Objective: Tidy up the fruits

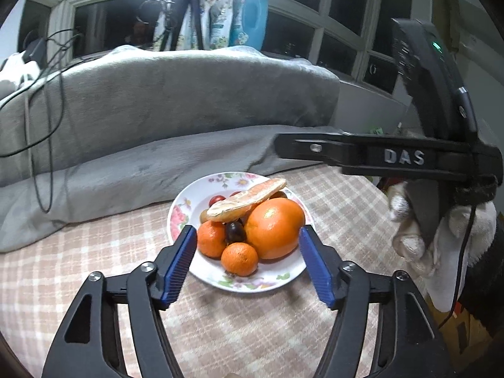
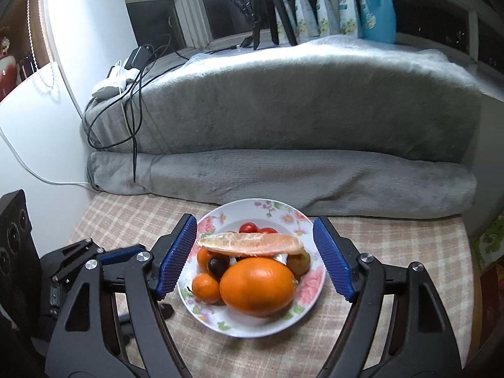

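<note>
A floral plate (image 1: 186, 203) on the checked cloth holds a pile of fruit. A large orange (image 1: 274, 230), two tangerines (image 1: 211, 239) and a dark grape (image 1: 234, 231) lie in front. A peeled citrus segment (image 1: 249, 200) rests across the top, with cherry tomatoes (image 1: 216, 200) behind. My left gripper (image 1: 247, 230) is open, its blue pads framing the pile without touching it. In the right wrist view the same plate (image 2: 267, 204), orange (image 2: 256, 286) and segment (image 2: 252, 244) sit between the pads of my open right gripper (image 2: 253, 222), which holds nothing.
A rolled grey blanket (image 2: 283, 176) lies just behind the plate. Black cables (image 2: 135, 94) hang over its left end. A gloved hand (image 1: 441, 230) holds the right gripper's black frame (image 1: 400, 157) to the right of the plate. A blue bottle (image 2: 376, 6) and a tripod stand on the windowsill.
</note>
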A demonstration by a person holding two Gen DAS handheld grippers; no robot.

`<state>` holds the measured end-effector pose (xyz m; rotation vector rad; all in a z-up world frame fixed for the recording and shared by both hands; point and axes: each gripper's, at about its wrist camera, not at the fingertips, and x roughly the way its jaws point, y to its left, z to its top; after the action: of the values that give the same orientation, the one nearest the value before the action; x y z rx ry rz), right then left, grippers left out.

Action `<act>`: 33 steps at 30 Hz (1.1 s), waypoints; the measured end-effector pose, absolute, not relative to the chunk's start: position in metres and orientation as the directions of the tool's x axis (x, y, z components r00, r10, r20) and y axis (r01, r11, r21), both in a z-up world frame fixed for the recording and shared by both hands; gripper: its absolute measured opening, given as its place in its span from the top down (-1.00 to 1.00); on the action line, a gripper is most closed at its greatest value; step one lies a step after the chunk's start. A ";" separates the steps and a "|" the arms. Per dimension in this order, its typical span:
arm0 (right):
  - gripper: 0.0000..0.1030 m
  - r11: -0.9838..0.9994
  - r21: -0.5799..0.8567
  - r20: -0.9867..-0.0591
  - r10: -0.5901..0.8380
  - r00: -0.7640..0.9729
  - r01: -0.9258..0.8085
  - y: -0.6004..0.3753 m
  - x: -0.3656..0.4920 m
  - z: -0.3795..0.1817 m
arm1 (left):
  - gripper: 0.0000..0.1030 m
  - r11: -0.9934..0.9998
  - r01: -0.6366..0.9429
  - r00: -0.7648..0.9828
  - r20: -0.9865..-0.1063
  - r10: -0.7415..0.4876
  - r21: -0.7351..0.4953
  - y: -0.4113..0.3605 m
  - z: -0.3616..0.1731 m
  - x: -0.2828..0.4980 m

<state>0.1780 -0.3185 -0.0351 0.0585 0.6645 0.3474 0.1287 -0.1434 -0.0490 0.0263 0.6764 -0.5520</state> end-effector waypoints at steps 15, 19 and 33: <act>-0.98 0.986 0.032 -0.490 0.160 0.857 -0.166 -0.325 0.097 -0.019 | -0.57 0.913 0.383 0.706 -0.591 -0.389 -0.143 -0.122 -0.031 0.092; -0.98 0.993 0.028 -0.475 0.112 0.873 -0.112 -0.331 0.082 -0.021 | -0.63 0.926 0.360 0.728 -0.587 -0.353 -0.111 -0.120 -0.026 0.077; -0.98 0.999 0.040 -0.468 0.049 0.882 -0.034 -0.347 0.058 -0.026 | -0.64 0.963 0.257 0.760 -0.599 -0.253 -0.081 -0.107 -0.026 0.059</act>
<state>0.0578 -0.3469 -0.0256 0.0313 0.4879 0.0435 0.0588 -0.1072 -0.0264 0.0067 0.6512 -0.2778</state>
